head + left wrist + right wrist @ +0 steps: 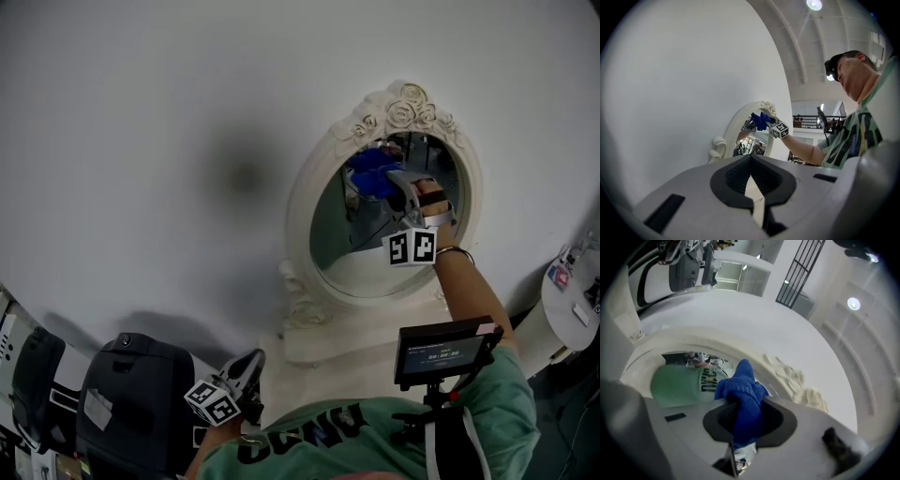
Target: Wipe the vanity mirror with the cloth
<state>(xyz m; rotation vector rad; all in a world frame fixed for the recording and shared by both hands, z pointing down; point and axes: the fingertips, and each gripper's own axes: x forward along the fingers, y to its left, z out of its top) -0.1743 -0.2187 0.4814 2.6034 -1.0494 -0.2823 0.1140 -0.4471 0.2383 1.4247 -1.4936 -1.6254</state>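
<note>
A white wall [141, 141] fills most of the head view. Against it stands the oval mirror [356, 253], its carved white frame [305, 187] topped with roses. The frame's lower right rim is hidden behind the person's right forearm [464, 281], and the base is partly cut off by the green shirt [366, 436]. Dark bags [131, 394] at lower left run out of the picture.

The right hand-held gripper [398, 187] is raised to the top of the glass, clenched on the blue cloth [373, 173]. In its own view the cloth [743, 399] bunches out between the jaws, just in front of the glass [679, 380]. Whether it actually touches cannot be made out.

The left hand-held gripper [246, 367] hangs low, well apart from the mirror. In its own view the jaws sit together with nothing between them.
</note>
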